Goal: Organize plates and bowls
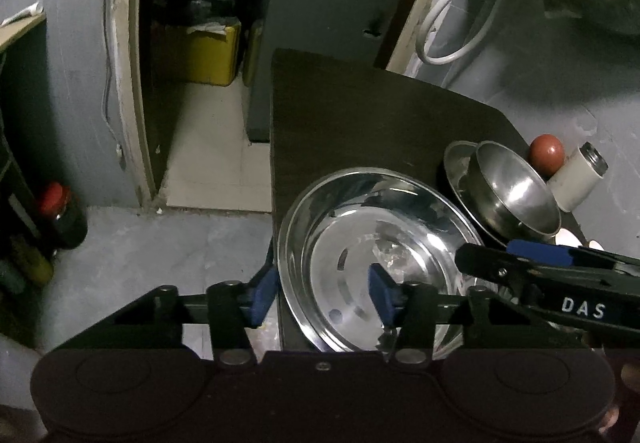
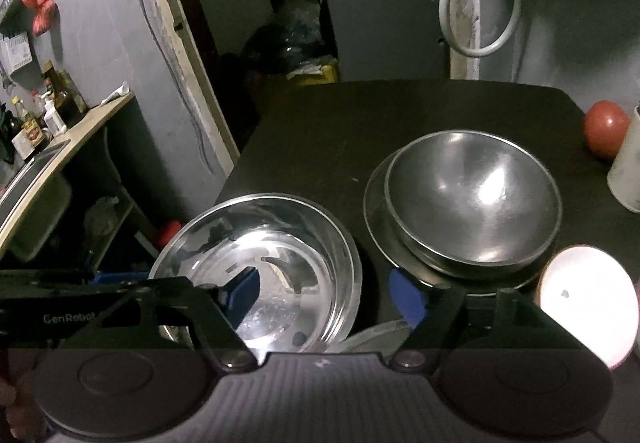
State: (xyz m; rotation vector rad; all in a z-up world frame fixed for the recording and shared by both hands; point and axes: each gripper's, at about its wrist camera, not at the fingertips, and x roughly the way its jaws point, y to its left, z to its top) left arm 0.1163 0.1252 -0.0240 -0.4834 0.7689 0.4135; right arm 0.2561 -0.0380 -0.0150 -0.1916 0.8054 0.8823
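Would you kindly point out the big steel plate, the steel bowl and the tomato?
big steel plate [image 1: 360, 243]: left wrist view, its shiny floor.
steel bowl [image 2: 476, 195]: right wrist view, its inner wall.
tomato [image 2: 606, 134]: right wrist view, its red skin.

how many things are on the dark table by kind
Shiny deep steel plates: 1, at the near left edge
Flat steel plates: 1, under the bowl
Round steel bowls: 1
White round dishes: 1, near right
Red round fruits or balls: 1
White cylindrical containers: 1
Total: 6, on the dark table
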